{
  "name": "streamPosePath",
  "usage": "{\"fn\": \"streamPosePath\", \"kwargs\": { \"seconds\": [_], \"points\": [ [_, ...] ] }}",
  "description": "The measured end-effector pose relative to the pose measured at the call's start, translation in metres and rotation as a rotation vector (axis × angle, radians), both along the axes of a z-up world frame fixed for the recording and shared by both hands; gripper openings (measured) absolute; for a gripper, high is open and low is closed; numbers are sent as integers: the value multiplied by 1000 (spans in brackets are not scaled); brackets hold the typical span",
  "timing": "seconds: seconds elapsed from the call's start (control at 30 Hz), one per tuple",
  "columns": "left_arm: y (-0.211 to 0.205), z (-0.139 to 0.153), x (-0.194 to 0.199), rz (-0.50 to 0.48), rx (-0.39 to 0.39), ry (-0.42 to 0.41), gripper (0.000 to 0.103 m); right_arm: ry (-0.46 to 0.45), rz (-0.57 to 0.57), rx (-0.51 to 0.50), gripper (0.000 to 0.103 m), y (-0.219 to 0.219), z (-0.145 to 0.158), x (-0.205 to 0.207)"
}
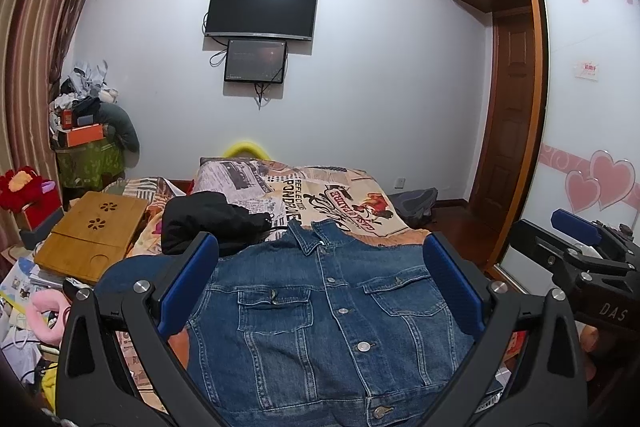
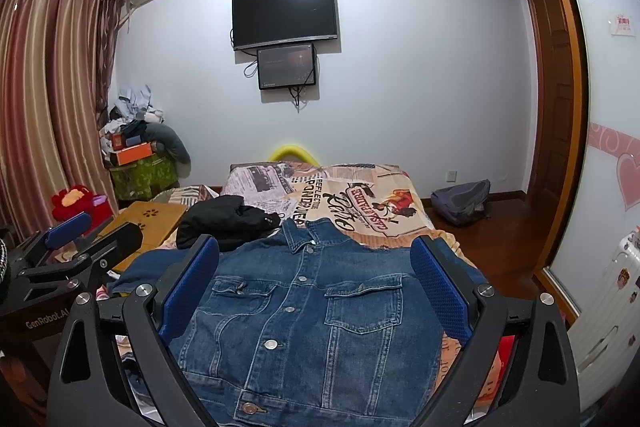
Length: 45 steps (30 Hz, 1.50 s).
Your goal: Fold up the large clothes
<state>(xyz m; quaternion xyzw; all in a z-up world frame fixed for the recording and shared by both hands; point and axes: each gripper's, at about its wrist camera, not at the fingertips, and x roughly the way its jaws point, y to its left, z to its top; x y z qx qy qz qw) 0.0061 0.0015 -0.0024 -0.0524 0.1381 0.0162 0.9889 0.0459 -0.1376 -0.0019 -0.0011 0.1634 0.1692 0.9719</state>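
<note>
A blue denim jacket (image 1: pixel 332 323) lies flat and buttoned on the bed, collar pointing away from me; it also shows in the right wrist view (image 2: pixel 308 315). My left gripper (image 1: pixel 320 287) is open above the jacket's chest, its blue-padded fingers (image 1: pixel 188 283) wide apart and holding nothing. My right gripper (image 2: pixel 316 287) is open too, hovering above the same jacket, empty. The right gripper also shows at the right edge of the left wrist view (image 1: pixel 580 247), and the left gripper at the left edge of the right wrist view (image 2: pixel 72 247).
A black garment (image 1: pixel 212 223) lies just beyond the jacket's left shoulder on the patterned bedspread (image 1: pixel 344 199). A wooden lap tray (image 1: pixel 96 231) sits left of the bed, with clutter below it. A grey backpack (image 2: pixel 460 203) lies on the floor right of the bed by the wardrobe (image 1: pixel 592 115).
</note>
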Motion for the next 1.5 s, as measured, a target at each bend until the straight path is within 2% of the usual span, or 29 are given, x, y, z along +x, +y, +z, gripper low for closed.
{"fn": "streamPosePath", "kwargs": {
  "seconds": [0.4,1.5],
  "points": [
    [-5,-5,1,1,23,-6,103,5,-1,0,95,-2,-1,3],
    [0,-6,8,-1,-1,13,103,32,-6,-14,95,3,-6,13]
  ]
}}
